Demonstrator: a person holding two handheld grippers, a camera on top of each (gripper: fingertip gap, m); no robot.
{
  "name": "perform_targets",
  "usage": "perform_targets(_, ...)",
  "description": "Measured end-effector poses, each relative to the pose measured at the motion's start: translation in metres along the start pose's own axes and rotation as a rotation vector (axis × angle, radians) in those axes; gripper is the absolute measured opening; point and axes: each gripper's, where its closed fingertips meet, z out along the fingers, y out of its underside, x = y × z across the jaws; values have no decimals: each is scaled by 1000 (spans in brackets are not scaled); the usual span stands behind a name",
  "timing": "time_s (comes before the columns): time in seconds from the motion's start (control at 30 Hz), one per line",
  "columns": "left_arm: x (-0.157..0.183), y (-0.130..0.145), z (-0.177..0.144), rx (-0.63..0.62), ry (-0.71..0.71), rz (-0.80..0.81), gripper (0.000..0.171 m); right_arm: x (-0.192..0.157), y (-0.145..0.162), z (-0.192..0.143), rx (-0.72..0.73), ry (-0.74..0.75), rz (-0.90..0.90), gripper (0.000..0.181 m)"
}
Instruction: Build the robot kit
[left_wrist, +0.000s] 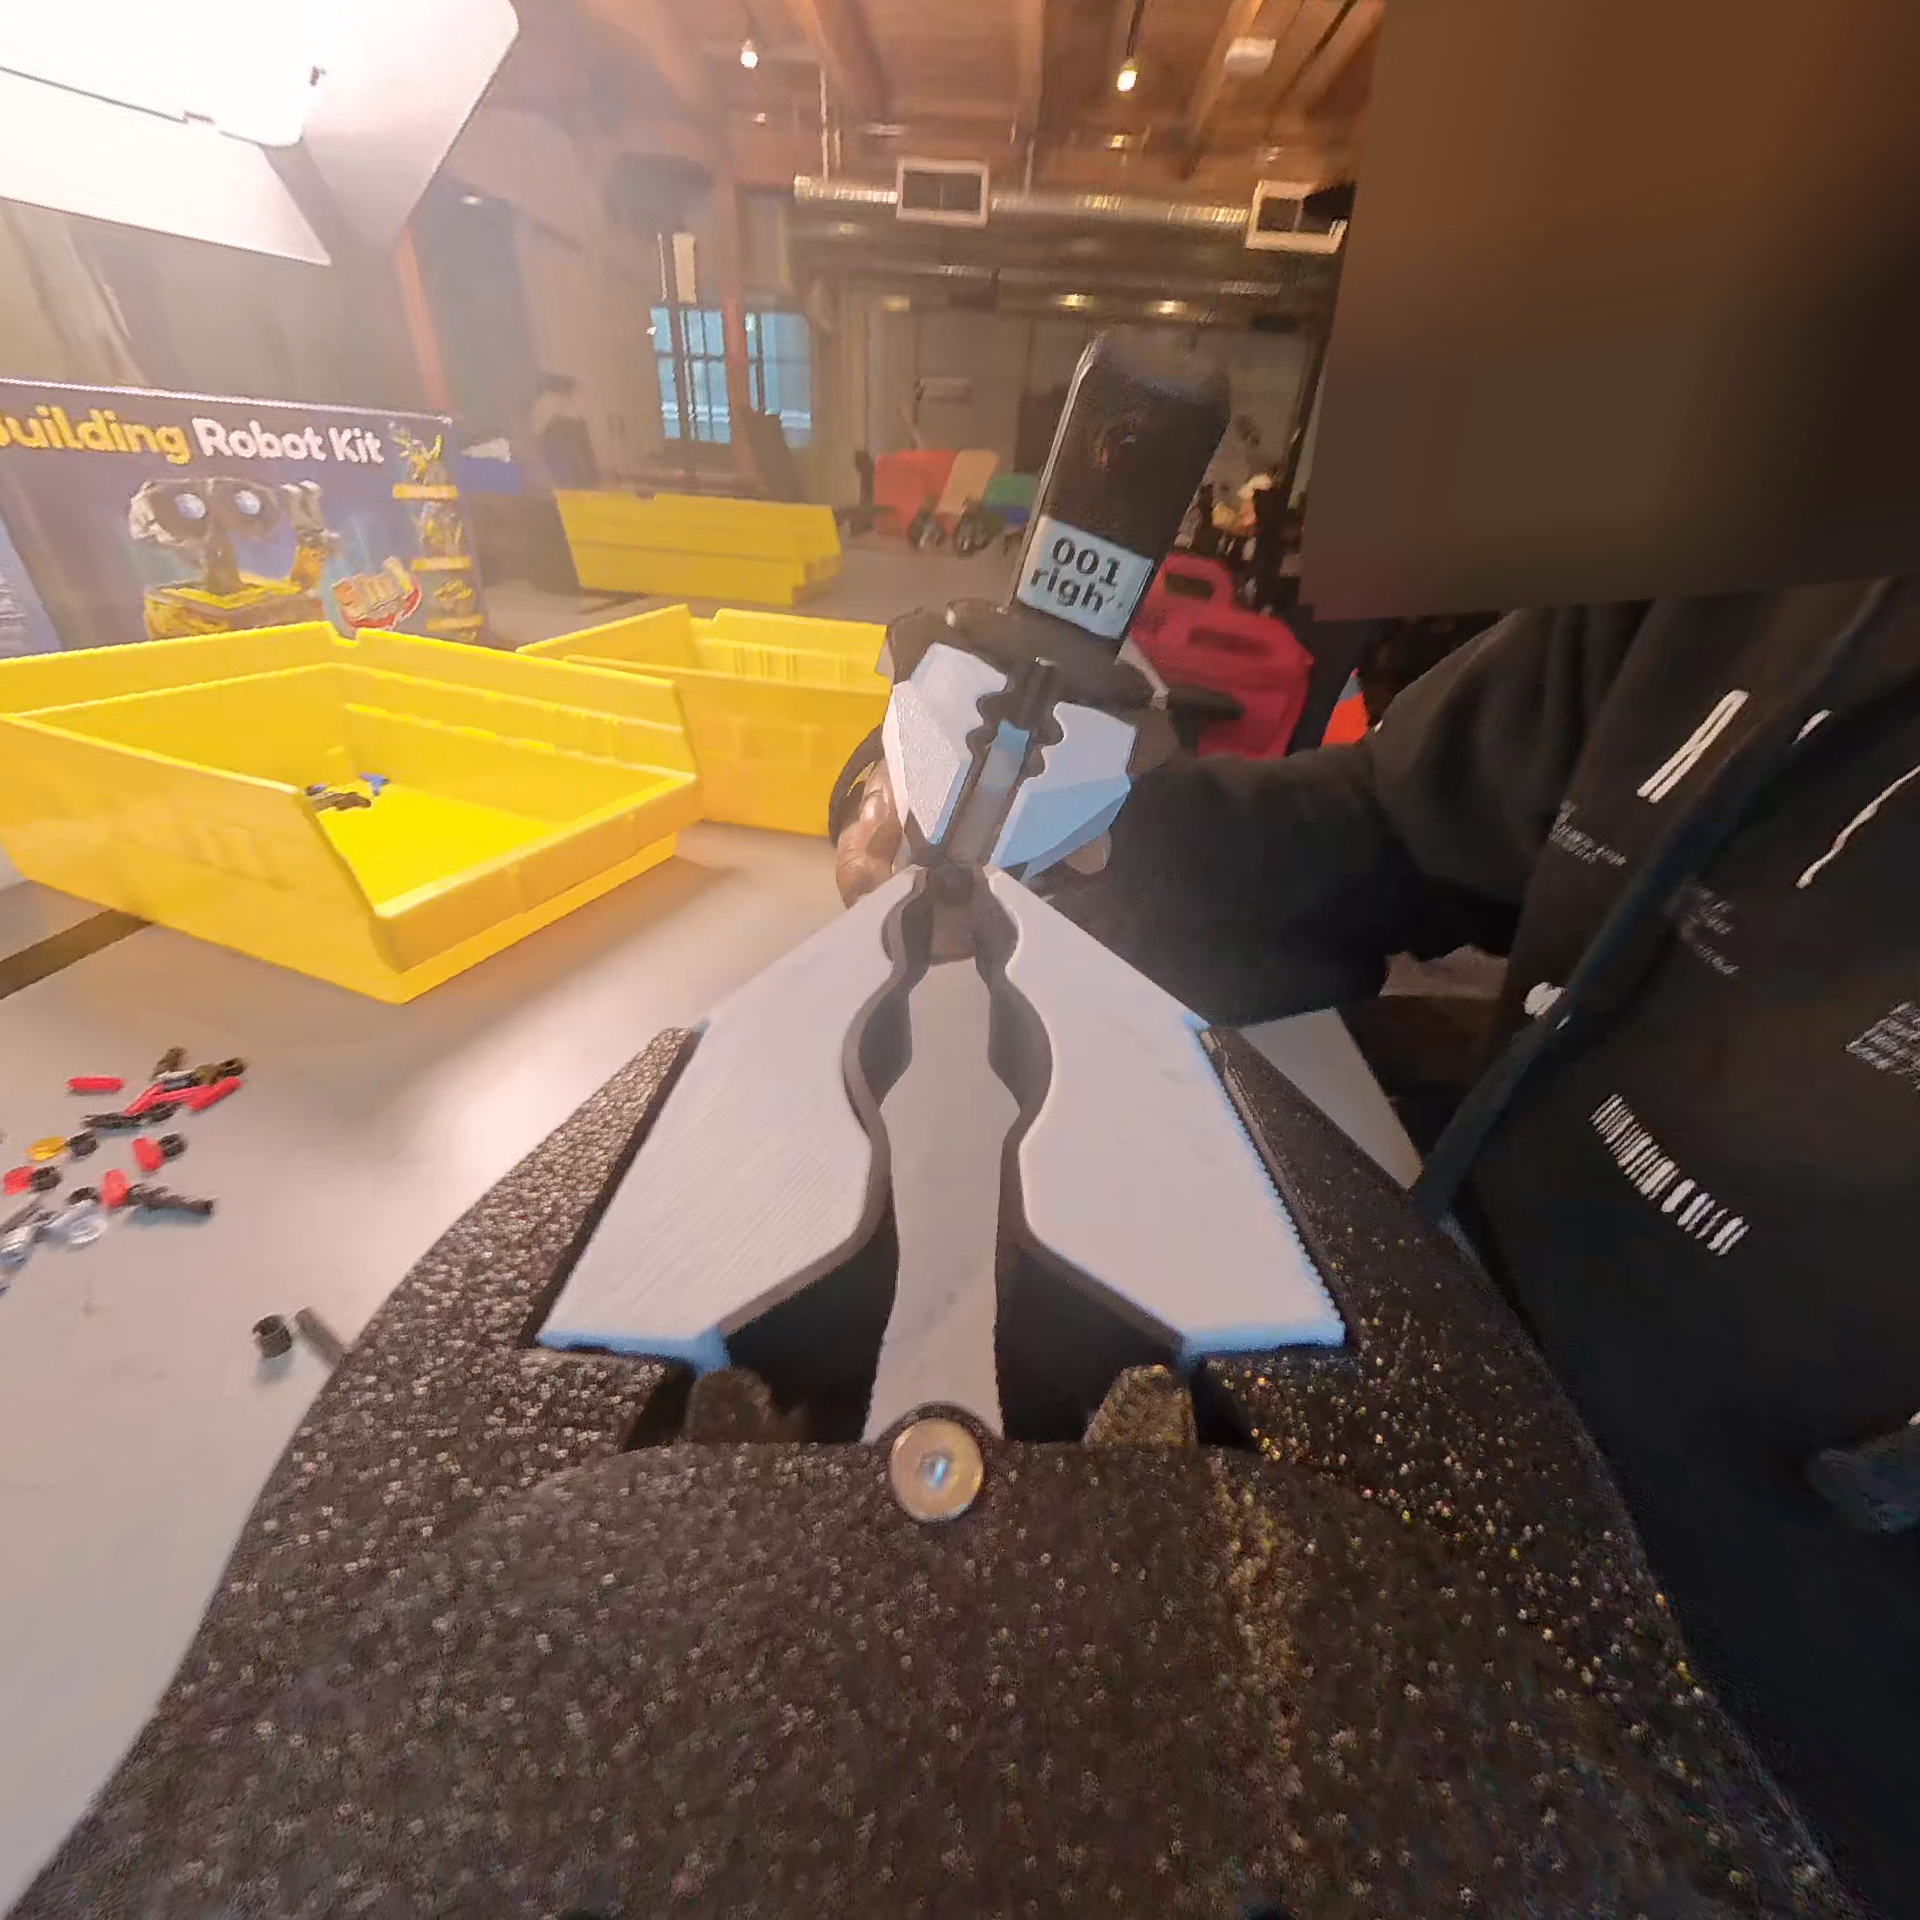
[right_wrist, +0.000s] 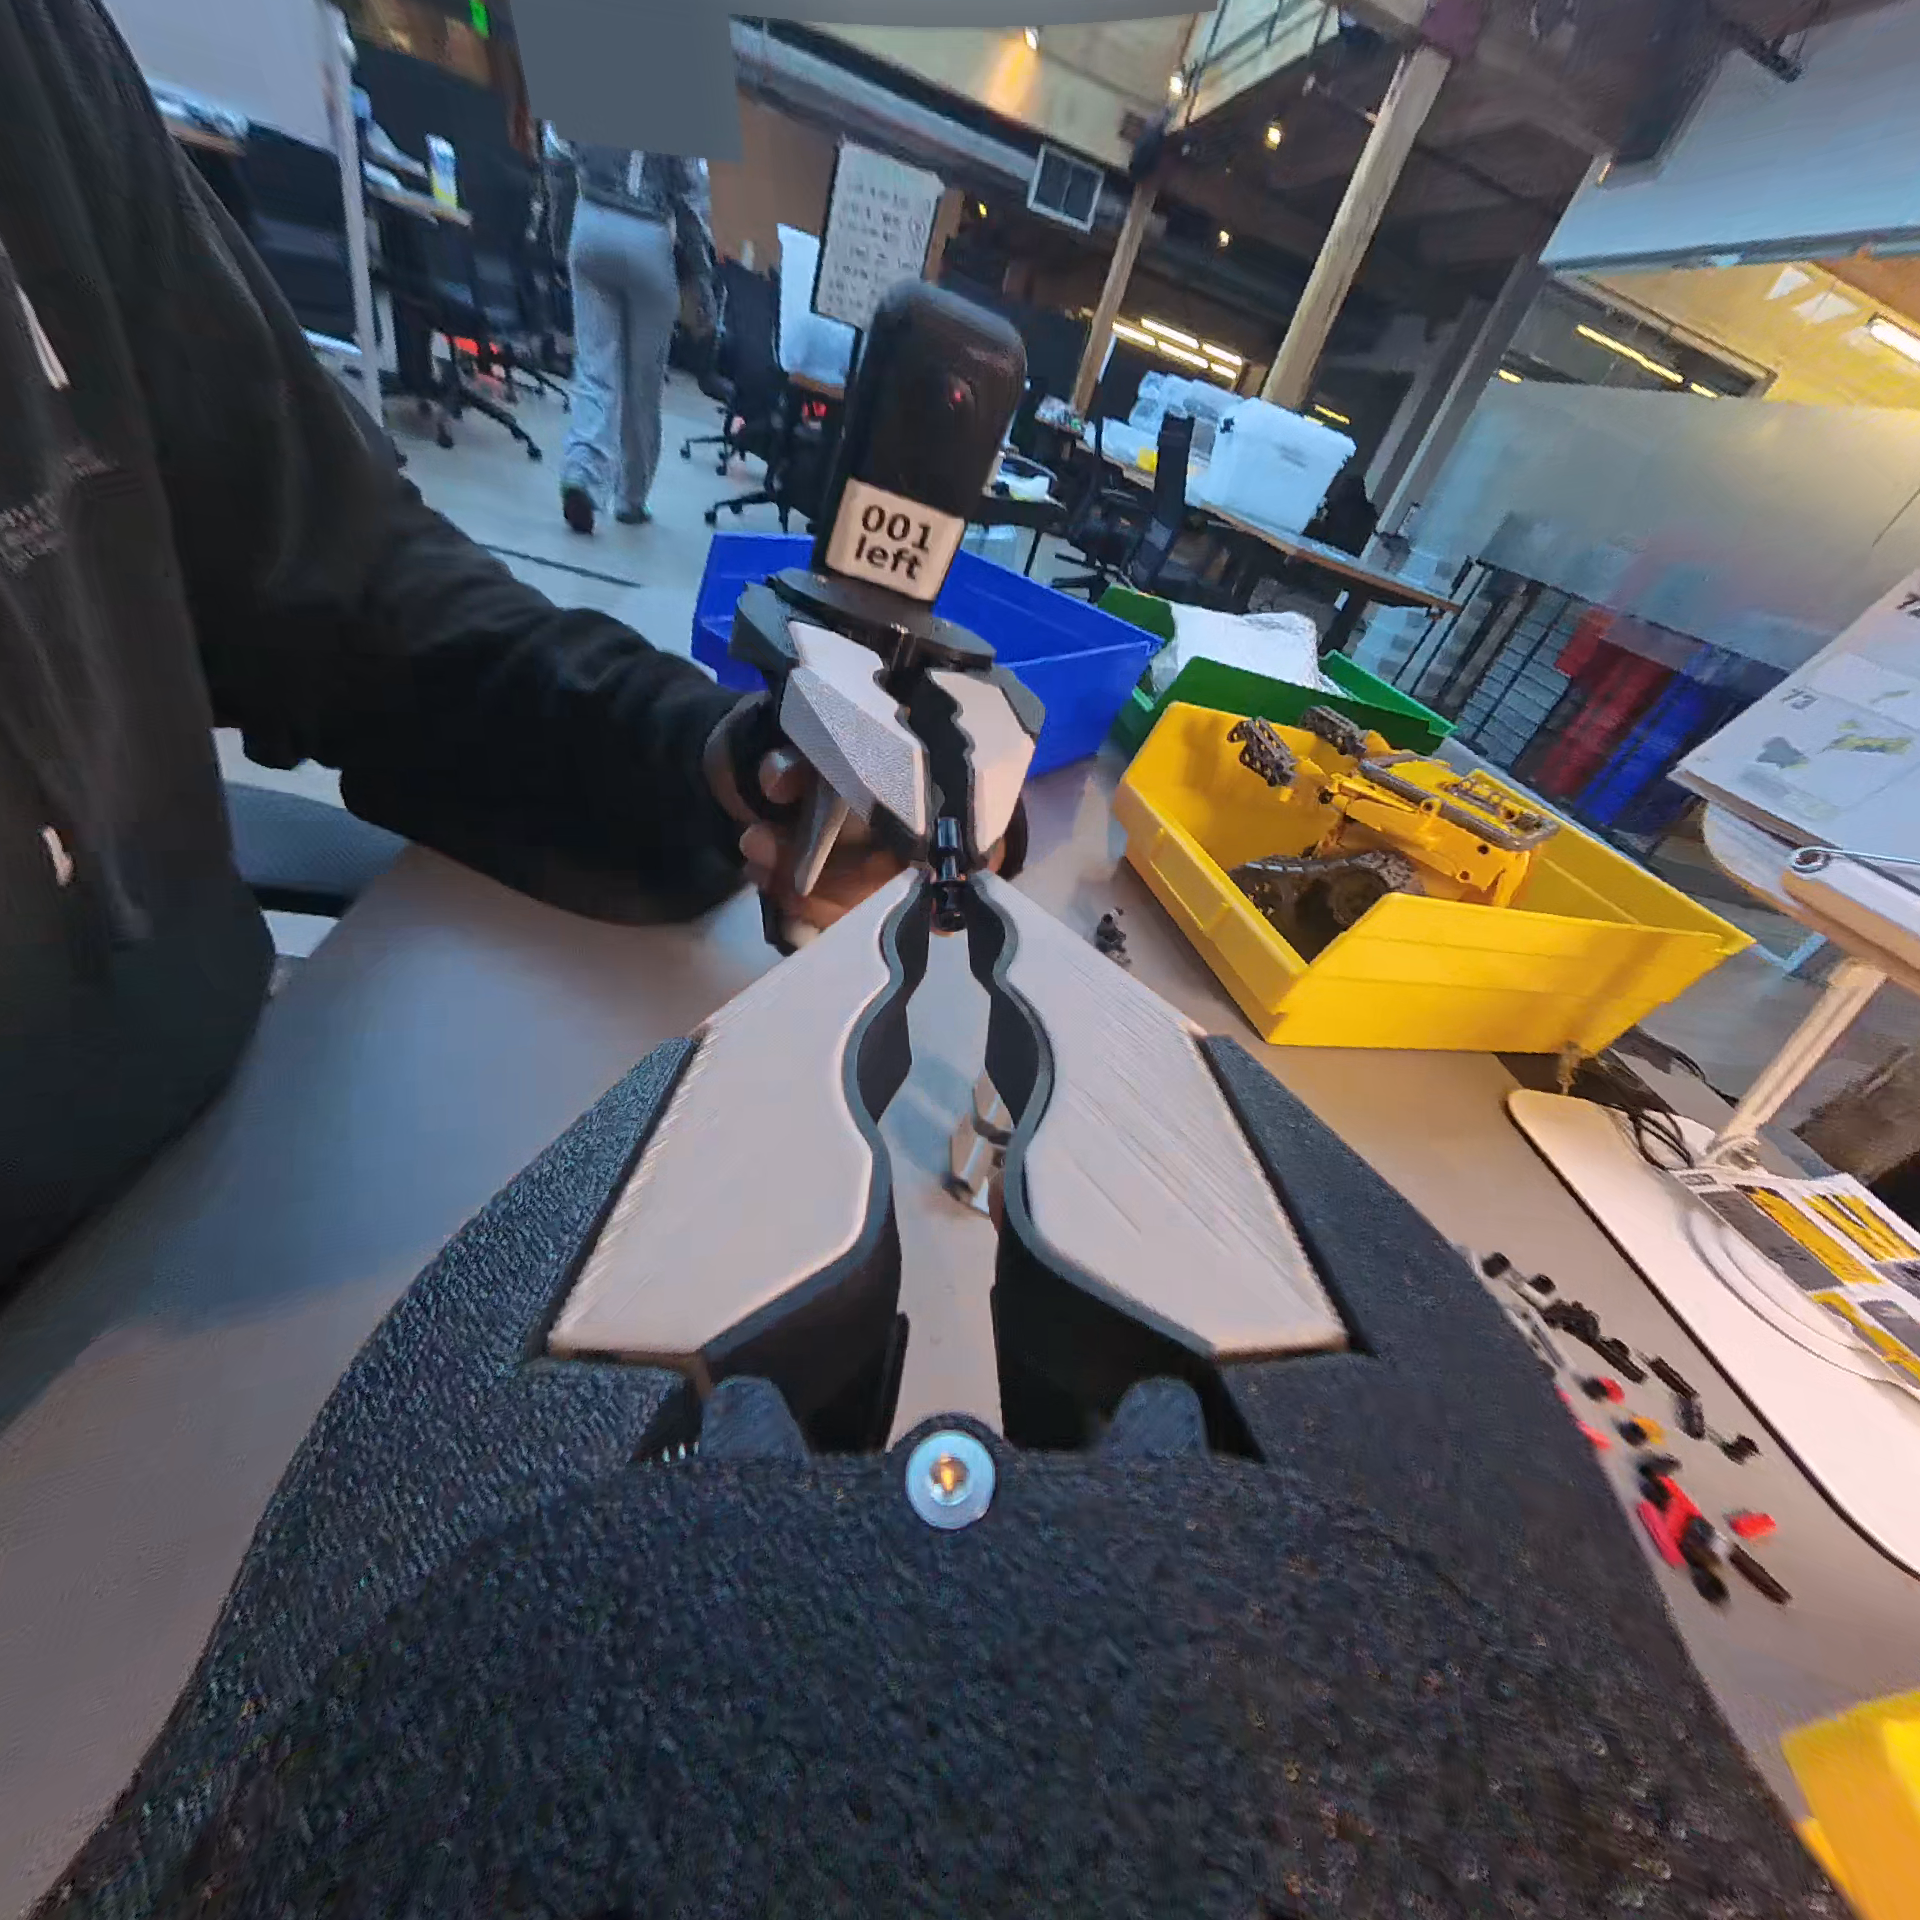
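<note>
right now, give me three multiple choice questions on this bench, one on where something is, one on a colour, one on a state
1. Where is the yellow model?
A. in a blue bin
B. in a yellow bin
C. on the bare table

2. What colour is the bin right behind the left gripper in the right wrist view?
A. blue
B. red
C. white

3. How do the left gripper and the right gripper stand?
A. both wide open, far apart
B. one lying in a bin
C. tip to tip, closed on a small black pin

Answers:
1 B, the model sits inside the yellow bin.
2 A, blue walls show either side of the gripper.
3 C, both pairs of fingers meet at the pin.
</note>
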Motion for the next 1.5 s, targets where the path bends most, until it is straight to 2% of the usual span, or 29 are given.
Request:
perform_targets(0.17,4,-7,0,70,56,-79,6,-2,-9,-1,44,-11,25,7)
perform_targets(0.53,5,-11,-1,107,60,-88,6,0,-10,-1,48,-1,39,7)
perform_targets(0.87,8,-3,-3,6,56,-6,5,-7,-4,1,26,-42,51,5)
perform_targets(1.03,16,7,3,-74,75,46,5,-23,13,13,-51,-100,32,5)
perform_targets(1.13,18,1,4,-74,52,98,5,-21,4,16,17,-100,98,4)
perform_targets(1.5,10,2,-1,-98,1,133,6,-13,9,11,27,-105,162,5)
